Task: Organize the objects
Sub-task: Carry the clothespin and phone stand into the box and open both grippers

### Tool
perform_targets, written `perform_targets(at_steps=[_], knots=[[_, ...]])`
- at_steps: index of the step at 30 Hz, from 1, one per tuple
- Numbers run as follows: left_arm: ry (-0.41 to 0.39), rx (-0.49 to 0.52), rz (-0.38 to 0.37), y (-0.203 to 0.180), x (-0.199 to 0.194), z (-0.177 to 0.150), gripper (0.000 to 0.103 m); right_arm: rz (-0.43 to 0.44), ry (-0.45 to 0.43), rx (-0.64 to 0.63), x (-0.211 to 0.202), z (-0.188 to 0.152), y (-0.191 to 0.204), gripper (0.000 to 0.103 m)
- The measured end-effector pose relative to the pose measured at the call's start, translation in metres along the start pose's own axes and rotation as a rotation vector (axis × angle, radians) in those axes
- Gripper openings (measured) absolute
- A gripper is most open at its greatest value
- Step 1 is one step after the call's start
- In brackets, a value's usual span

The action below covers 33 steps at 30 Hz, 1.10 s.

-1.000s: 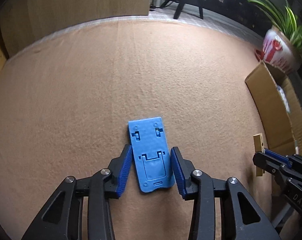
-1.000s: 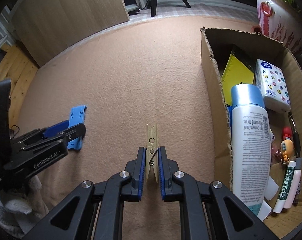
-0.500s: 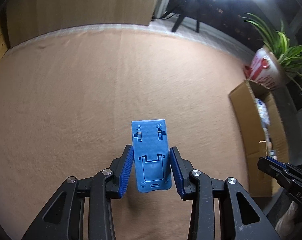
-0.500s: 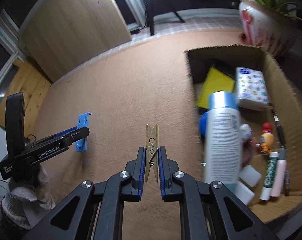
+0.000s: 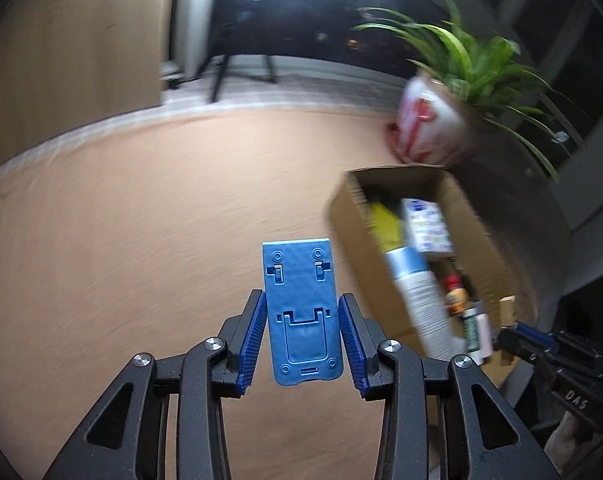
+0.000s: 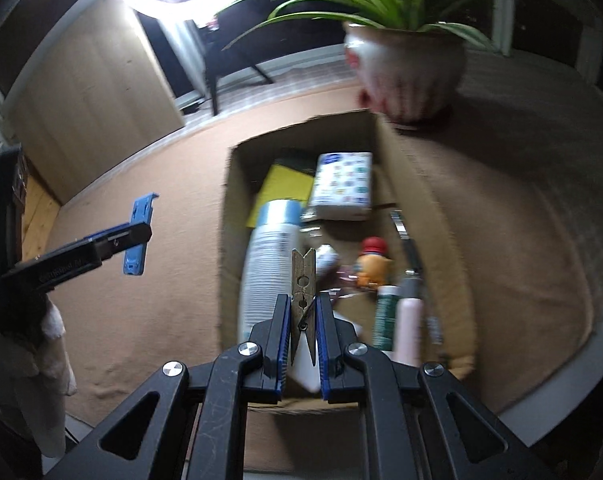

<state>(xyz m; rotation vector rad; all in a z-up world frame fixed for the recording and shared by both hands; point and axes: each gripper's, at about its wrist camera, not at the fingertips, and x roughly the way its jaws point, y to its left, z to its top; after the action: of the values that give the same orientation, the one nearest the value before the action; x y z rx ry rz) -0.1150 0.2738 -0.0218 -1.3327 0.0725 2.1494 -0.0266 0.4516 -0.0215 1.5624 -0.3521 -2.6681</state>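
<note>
Hand-held gripper point(image 5: 303, 334): blk arms, blue ribbed pads, silver screws; white glove point(image 6: 49, 344).

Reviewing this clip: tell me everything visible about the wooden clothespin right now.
The wooden clothespin is a plain, pale-brown spring peg with two flat legs, a notched tip, two round holes and a wire spring near its lower half. The right hand-held gripper is shut on it, blue pads pressing both sides at the spring end. It points away from the camera, upright in the frame, held in the air above the open cardboard box, touching nothing else. The left wrist view shows only its tip.
</note>
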Motion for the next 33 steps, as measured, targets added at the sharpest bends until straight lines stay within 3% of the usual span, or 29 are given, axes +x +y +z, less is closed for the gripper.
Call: perform_targets(at_steps=[11, 24, 25, 26, 27, 28, 33], knots=[[0.034, 0.132, -0.087, -0.091, 0.040, 0.023, 0.040, -0.026, -0.016, 0.036, -0.011, -0.002, -0.034, 0.011], [0.044, 0.196, -0.146, -0.146, 0.064, 0.036, 0.041, -0.011, -0.027, 0.041, -0.016, -0.001, -0.048, 0.012], [0.049, 0.196, -0.155, -0.148, 0.066, 0.037, 0.049, 0.004, -0.027, 0.041, -0.017, -0.001, -0.050, 0.020], [0.068, 0.197, -0.164, -0.151, 0.068, 0.038, 0.068, 0.006, -0.023, 0.037, -0.017, -0.001, -0.050, 0.033], [0.073, 0.194, -0.166, -0.152, 0.070, 0.038, 0.074, 0.005, -0.028, 0.033, -0.019, -0.001, -0.050, 0.039], [0.063, 0.190, -0.166, -0.152, 0.070, 0.037, 0.077, 0.000, -0.037, 0.027, -0.020, -0.002, -0.049, 0.048], [0.051, 0.193, -0.138, -0.151, 0.069, 0.037, 0.077, -0.013, -0.056, 0.016, -0.026, -0.003, -0.047, 0.049]])
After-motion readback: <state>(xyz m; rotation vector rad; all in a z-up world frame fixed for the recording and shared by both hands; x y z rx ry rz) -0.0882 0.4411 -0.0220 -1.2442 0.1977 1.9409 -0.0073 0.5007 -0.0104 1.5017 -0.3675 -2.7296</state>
